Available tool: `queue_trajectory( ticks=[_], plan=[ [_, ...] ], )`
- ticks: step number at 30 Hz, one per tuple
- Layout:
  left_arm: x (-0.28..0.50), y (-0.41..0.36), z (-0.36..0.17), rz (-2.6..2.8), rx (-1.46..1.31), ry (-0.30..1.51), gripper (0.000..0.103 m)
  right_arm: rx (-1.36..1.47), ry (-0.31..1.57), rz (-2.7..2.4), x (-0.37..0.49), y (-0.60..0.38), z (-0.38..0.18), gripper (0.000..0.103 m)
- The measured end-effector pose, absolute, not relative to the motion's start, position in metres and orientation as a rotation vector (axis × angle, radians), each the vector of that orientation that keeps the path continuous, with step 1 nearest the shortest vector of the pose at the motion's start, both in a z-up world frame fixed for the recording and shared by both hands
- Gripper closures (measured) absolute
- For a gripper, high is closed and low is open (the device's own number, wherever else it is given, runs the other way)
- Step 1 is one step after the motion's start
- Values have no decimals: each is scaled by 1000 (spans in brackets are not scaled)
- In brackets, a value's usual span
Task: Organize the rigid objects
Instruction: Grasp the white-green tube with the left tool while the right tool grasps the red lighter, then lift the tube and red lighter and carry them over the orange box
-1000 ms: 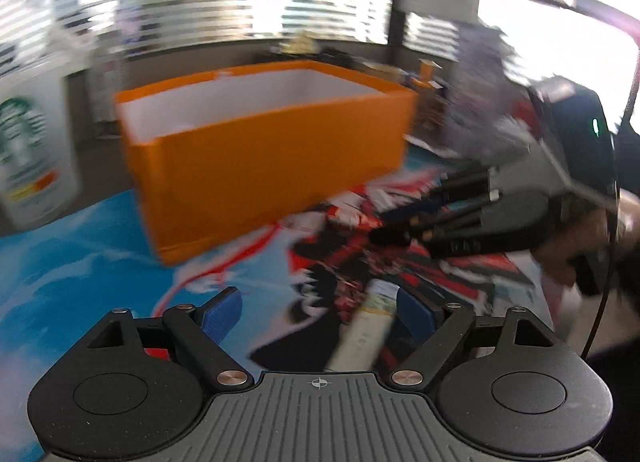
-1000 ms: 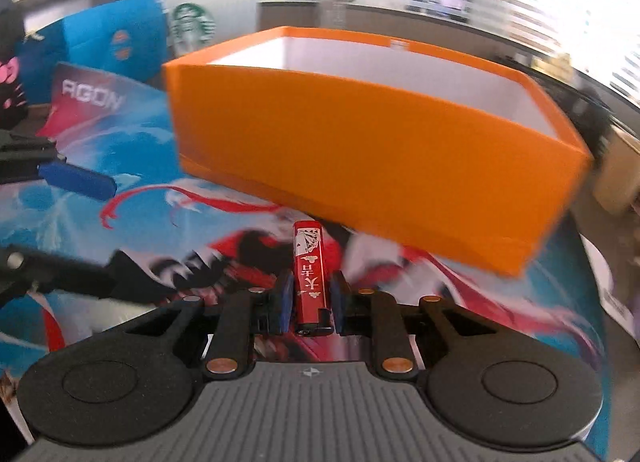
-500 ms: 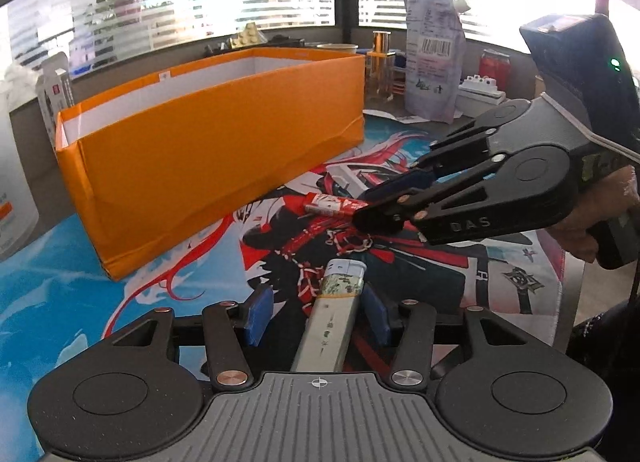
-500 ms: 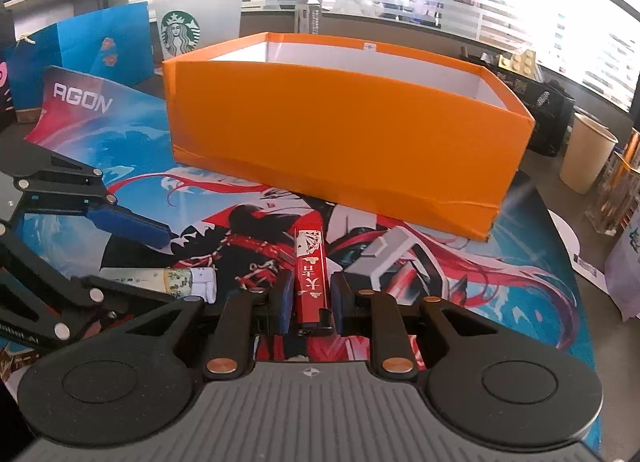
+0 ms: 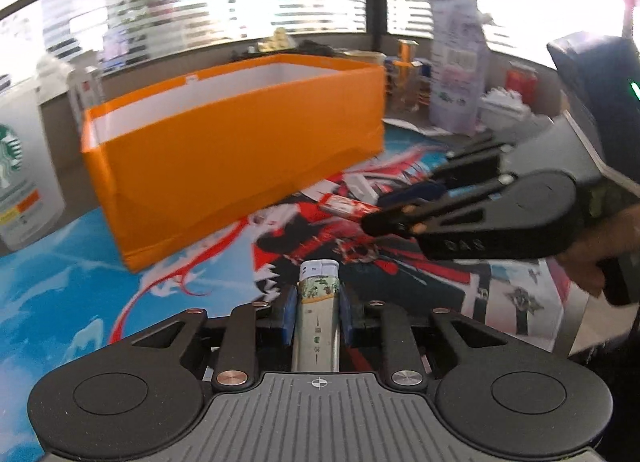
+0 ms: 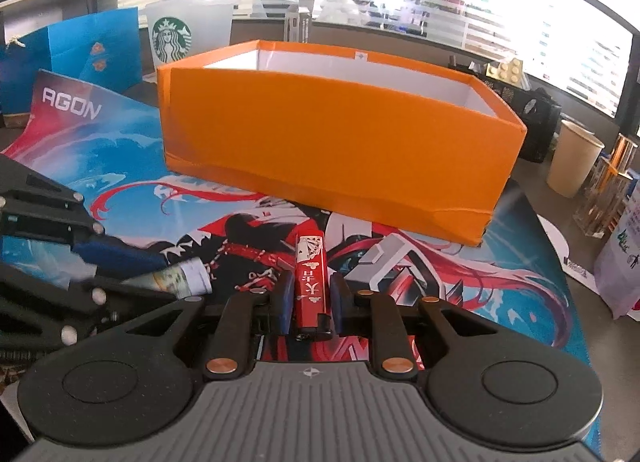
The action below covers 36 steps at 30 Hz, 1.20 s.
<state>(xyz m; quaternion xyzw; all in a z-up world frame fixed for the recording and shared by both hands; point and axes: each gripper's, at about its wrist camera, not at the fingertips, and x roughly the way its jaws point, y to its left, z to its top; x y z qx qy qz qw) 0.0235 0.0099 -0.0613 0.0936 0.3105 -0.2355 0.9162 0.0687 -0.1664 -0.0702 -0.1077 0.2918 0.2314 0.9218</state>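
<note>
Both lighters are showing only partly: gripper bodies are hiding their lower ends. Left gripper (image 5: 318, 312) is pinching the pale lighter (image 5: 318, 318) between its pads; right gripper (image 6: 309, 304) is clamping the red lighter (image 6: 311, 282), both short of the orange box (image 6: 340, 134)

Box (image 6: 340, 142) on mat (image 6: 120, 166), cup (image 6: 188, 32) behind.

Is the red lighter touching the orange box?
Apart. The right wrist view shows printed mat between the red lighter tip and the orange box.
</note>
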Motion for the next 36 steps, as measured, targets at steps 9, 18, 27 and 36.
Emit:
queue_trajectory(
  ticks=[9, 18, 27, 36],
  plan=[
    [22, 27, -23, -425, 128, 566, 82, -223, 528, 493, 56, -165, -45, 85],
    [30, 29, 11, -395, 126, 483, 84, -224, 437, 513, 52, -165, -13, 85],
    [42, 24, -6, -407, 124, 555, 87, -220, 442, 514, 55, -167, -17, 85],
    [40, 26, -45, -443, 60, 767, 81, -208, 448, 498, 57, -173, -22, 85]
  ],
)
